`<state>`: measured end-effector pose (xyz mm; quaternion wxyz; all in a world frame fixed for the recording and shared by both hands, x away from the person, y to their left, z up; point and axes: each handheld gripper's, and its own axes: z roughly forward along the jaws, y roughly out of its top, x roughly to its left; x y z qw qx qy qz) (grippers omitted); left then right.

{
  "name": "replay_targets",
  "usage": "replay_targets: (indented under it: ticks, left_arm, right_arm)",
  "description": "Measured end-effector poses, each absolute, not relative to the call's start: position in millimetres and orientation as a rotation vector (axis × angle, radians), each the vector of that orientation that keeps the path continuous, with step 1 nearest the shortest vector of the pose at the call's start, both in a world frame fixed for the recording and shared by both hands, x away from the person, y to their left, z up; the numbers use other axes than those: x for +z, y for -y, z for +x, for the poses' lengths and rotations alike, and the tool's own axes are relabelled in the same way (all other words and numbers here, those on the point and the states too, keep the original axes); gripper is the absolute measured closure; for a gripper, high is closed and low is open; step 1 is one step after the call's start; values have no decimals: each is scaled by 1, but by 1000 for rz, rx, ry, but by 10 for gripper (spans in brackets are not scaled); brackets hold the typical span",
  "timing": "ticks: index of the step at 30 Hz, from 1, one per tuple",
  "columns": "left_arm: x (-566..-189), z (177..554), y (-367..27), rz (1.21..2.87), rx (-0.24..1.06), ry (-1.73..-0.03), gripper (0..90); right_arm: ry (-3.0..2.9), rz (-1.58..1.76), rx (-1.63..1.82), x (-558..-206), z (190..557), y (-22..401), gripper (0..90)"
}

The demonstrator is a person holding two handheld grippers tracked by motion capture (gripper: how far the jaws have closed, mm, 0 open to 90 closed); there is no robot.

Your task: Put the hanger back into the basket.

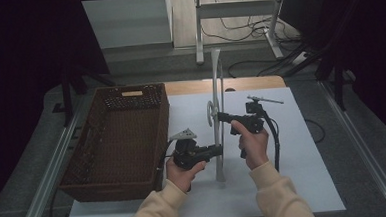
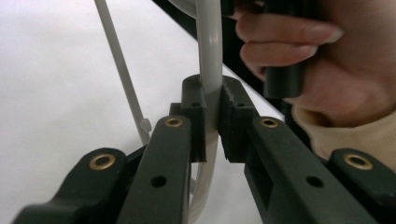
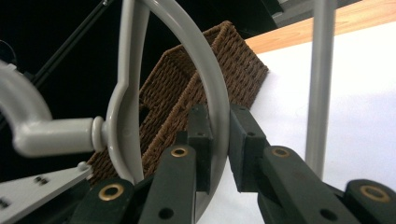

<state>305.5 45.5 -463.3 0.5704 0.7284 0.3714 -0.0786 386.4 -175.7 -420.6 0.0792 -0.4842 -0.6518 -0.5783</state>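
Both tongs, left [image 1: 218,148] and right [image 1: 220,117], pinch the upright grey hanger [image 1: 218,137], standing edge-on.

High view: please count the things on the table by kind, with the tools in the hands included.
Grey hanger: 1
Brown woven basket: 1
Grippers, left gripper and right gripper: 2
Total: 4

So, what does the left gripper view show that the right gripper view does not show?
The left gripper view alone shows the person's other hand close behind the jaws, and a thin white rod over the white mat. The right gripper view alone shows the brown wicker basket, the wooden table edge and the hanger's hook. Both views share the grey hanger, clamped between black jaws.
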Motion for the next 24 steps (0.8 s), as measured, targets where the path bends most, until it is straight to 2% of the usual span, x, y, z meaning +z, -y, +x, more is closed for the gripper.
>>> replay_targets:
  ticks: [8, 12, 20, 24]
  left_arm:
    - [-459, 307, -49, 1711, -204, -862, 819]
    - [-455, 307, -52, 1708, -207, -854, 820]
    - [-447, 309, -59, 1695, -220, -833, 821]
    - [-442, 309, -63, 1688, -219, -830, 821]
  right_arm:
    - [1944, -1439, -1735, -420, 387, 177, 761]
    - [1933, -1426, -1746, -420, 388, 179, 682]
    - [1933, -1458, -1739, -418, 387, 190, 418]
    - [1974, -1426, -1768, -414, 382, 201, 350]
